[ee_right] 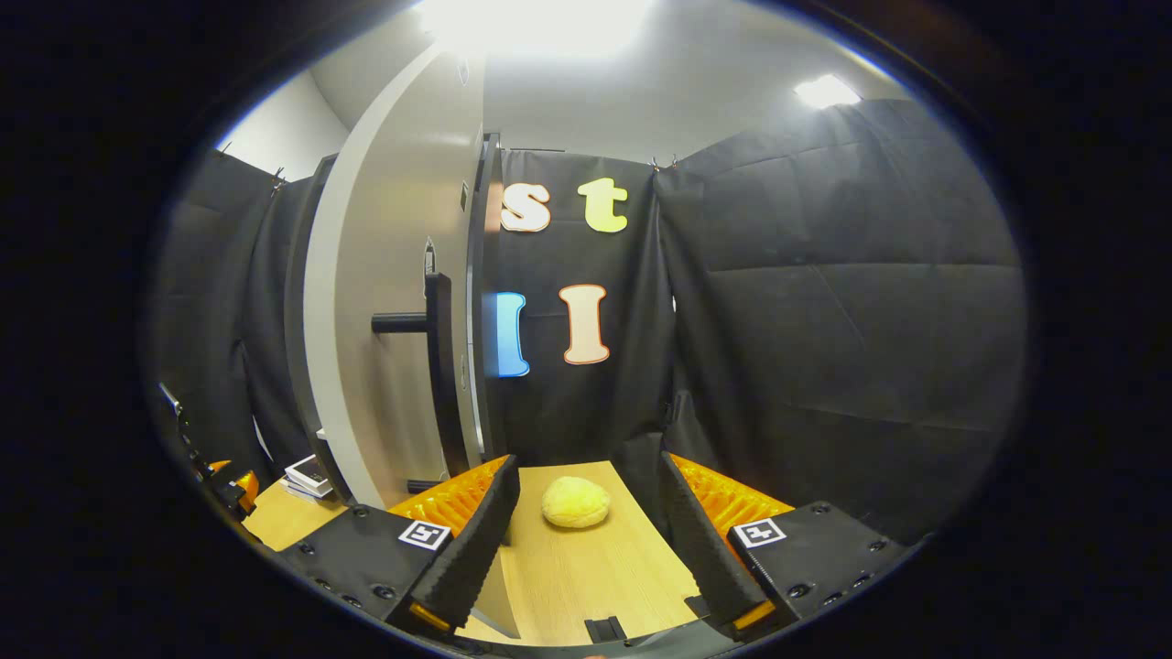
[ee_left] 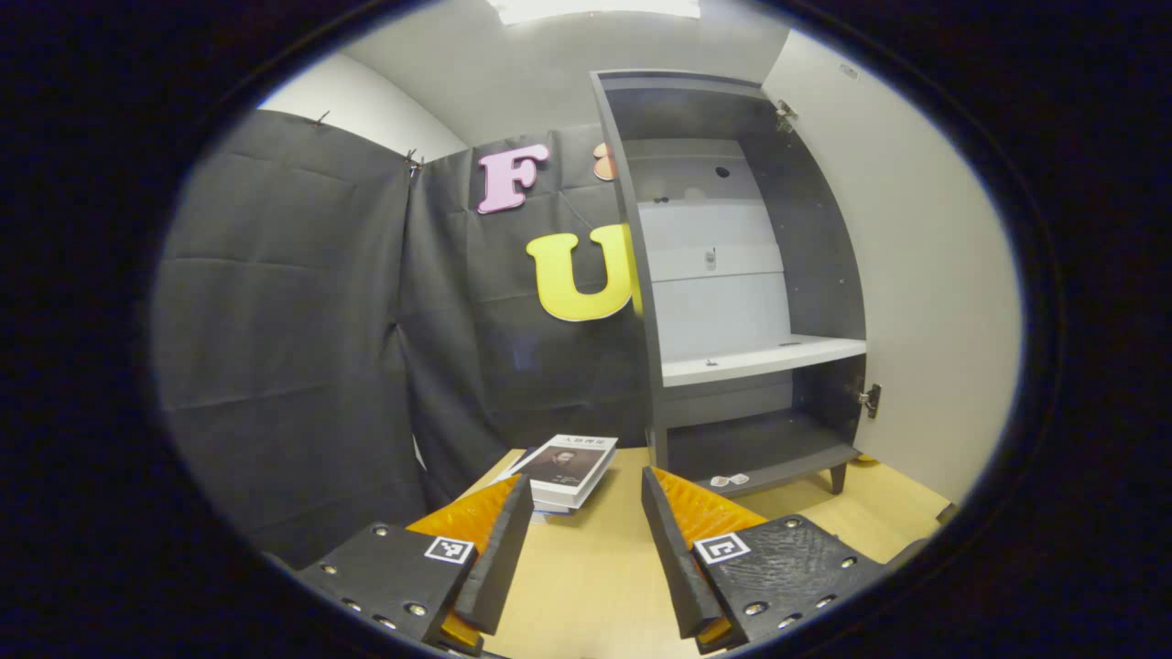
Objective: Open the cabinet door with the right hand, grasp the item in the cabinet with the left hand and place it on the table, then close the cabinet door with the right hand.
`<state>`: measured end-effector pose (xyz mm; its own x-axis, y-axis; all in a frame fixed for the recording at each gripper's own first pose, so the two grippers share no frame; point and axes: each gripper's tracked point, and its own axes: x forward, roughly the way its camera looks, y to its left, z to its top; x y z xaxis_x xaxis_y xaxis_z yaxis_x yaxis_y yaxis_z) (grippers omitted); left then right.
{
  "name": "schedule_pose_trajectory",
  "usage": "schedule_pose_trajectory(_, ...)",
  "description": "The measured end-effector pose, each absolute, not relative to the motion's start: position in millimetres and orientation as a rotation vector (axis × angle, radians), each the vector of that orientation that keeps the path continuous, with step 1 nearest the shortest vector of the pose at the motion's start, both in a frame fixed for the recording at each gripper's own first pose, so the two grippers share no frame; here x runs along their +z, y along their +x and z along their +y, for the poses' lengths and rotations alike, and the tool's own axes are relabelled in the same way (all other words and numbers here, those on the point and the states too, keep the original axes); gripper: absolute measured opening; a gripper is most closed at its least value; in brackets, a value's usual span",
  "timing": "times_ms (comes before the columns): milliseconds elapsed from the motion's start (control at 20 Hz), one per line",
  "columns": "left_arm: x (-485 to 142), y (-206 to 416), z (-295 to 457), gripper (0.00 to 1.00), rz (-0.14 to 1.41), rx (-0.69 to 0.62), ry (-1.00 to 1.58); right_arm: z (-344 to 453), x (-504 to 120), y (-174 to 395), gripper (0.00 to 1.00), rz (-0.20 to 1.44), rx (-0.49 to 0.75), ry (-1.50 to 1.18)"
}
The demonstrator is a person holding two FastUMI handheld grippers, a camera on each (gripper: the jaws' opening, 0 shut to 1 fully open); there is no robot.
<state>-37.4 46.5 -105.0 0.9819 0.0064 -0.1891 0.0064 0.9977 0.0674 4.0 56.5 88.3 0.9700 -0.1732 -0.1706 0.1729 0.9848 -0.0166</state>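
Observation:
The dark grey cabinet (ee_left: 641, 275) stands on the wooden table with its pale door (ee_left: 916, 275) swung wide open to the right. Its white shelf (ee_left: 765, 357) and dark bottom shelf (ee_left: 760, 439) hold no large item. A stack of books (ee_left: 572, 469) lies on the table left of the cabinet, just ahead of my left gripper (ee_left: 586, 478), which is open and holds nothing. In the right gripper view the door (ee_right: 394, 275) with its black bar handle (ee_right: 439, 366) rises on the left. My right gripper (ee_right: 588, 467) is open, and a round yellow bun-like item (ee_right: 575, 502) lies on the table ahead of its fingers.
Two small tags (ee_left: 730, 479) lie on the cabinet's bottom edge. Black cloth walls close in the booth on all sides. The books (ee_right: 309, 474) and the other gripper (ee_right: 229, 485) appear at the far left of the right gripper view. The table (ee_right: 595, 577) ends close behind the yellow item.

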Motion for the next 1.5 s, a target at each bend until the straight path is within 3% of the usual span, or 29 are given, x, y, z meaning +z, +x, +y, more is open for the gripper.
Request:
schedule_pose_trajectory(250, -109, -48, 80, 0.71, 0.192, 0.0, 0.061, 84, 89, -2, 0.92, 0.175, -0.171, -0.003)
schedule_pose_trajectory(300, -110, -50, 86, 0.71, 0.193, 0.002, 0.063, 94, 89, -6, 0.96, 0.172, -0.159, -0.002)
schedule_pose_trajectory(400, -108, -54, 101, 0.71, 0.19, 0.006, 0.065, 114, 90, -7, 0.92, 0.165, -0.133, -0.001)
schedule_pose_trajectory(800, -105, -73, 146, 0.71, 0.191, 0.028, 0.072, 182, 90, -4, 0.92, 0.146, -0.05, 0.014)
schedule_pose_trajectory(850, -104, -75, 150, 0.71, 0.189, 0.03, 0.072, 190, 90, -1, 0.96, 0.143, -0.04, 0.019)
schedule_pose_trajectory(1000, -103, -81, 159, 0.71, 0.187, 0.038, 0.074, 220, 89, 7, 0.92, 0.14, 0.009, 0.031)
schedule_pose_trajectory(1050, -102, -84, 162, 0.71, 0.187, 0.04, 0.073, 230, 88, 11, 1.0, 0.14, 0.029, 0.035)
schedule_pose_trajectory(1100, -101, -87, 165, 0.71, 0.186, 0.042, 0.072, 241, 88, 13, 0.92, 0.141, 0.049, 0.038)
schedule_pose_trajectory(1300, -103, -96, 171, 0.71, 0.203, 0.036, 0.065, 279, 85, 26, 0.92, 0.141, 0.124, 0.048)
schedule_pose_trajectory(1350, -104, -97, 171, 0.72, 0.213, 0.031, 0.061, 288, 84, 31, 0.96, 0.147, 0.145, 0.054)
schedule_pose_trajectory(1450, -99, -99, 173, 0.71, 0.209, 0.032, 0.06, 312, 82, 40, 0.92, 0.151, 0.208, 0.091)
schedule_pose_trajectory(1500, -95, -101, 175, 0.71, 0.2, 0.037, 0.063, 318, 85, 43, 0.97, 0.148, 0.23, 0.109)
